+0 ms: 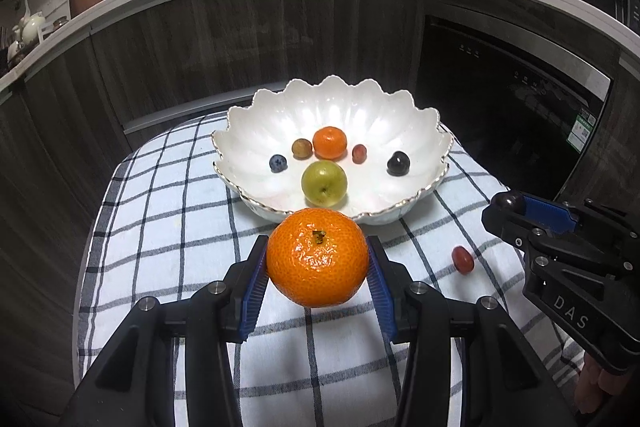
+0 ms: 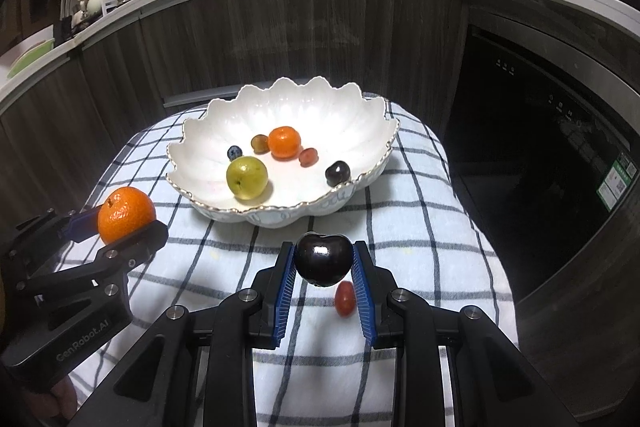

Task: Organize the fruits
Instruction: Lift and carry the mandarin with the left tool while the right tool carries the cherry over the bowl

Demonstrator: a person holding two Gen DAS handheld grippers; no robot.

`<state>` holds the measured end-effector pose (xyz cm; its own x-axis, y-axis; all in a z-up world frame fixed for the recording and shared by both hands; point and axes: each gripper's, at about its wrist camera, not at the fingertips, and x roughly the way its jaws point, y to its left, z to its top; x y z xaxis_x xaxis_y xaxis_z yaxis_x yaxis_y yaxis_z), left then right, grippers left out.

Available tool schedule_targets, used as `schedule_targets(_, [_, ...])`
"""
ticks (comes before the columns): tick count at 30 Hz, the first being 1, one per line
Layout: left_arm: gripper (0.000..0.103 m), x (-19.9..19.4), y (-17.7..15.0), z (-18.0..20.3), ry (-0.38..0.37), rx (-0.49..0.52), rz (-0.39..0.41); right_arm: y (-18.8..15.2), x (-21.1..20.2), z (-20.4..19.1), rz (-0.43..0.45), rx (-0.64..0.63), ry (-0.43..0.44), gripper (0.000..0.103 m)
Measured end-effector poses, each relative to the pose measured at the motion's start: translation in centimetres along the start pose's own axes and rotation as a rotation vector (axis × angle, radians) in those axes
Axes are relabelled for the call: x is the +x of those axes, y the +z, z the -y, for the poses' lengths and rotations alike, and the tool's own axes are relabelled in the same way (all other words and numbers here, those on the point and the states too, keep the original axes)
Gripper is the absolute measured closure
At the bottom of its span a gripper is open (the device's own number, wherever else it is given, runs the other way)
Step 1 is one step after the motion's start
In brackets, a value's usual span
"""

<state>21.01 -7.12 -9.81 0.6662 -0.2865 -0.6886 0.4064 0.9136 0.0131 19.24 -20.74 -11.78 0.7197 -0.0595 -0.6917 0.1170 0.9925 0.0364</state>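
My left gripper [image 1: 317, 259] is shut on a large mandarin [image 1: 317, 258], held above the checked cloth just in front of the white scalloped bowl [image 1: 248, 131]. It also shows in the right wrist view [image 2: 126, 214]. My right gripper [image 2: 323, 263] is shut on a dark cherry [image 2: 323, 259], held above the cloth in front of the bowl [image 2: 200, 131]; it also shows in the left wrist view [image 1: 506, 203]. The bowl holds a small mandarin [image 1: 329, 142], a green fruit [image 1: 323, 183], a blueberry [image 1: 278, 163], a dark cherry [image 1: 398, 163], a red grape [image 1: 359, 153] and a brownish grape [image 1: 301, 148].
A red grape [image 2: 345, 298] lies on the cloth [image 2: 420, 227] under my right gripper; it also shows in the left wrist view [image 1: 463, 259]. Dark wood cabinets [image 1: 200, 39] and a black oven door [image 2: 540, 147] stand close behind the cloth-covered surface.
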Motion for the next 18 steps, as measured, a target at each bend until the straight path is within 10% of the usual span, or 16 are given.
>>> schedule_targets(18, [0.057, 0.3, 3.5, -0.4, 0.026, -0.018, 0.048, 4.0, 0.3, 0.2, 0.064, -0.038, 0.002, 0.073])
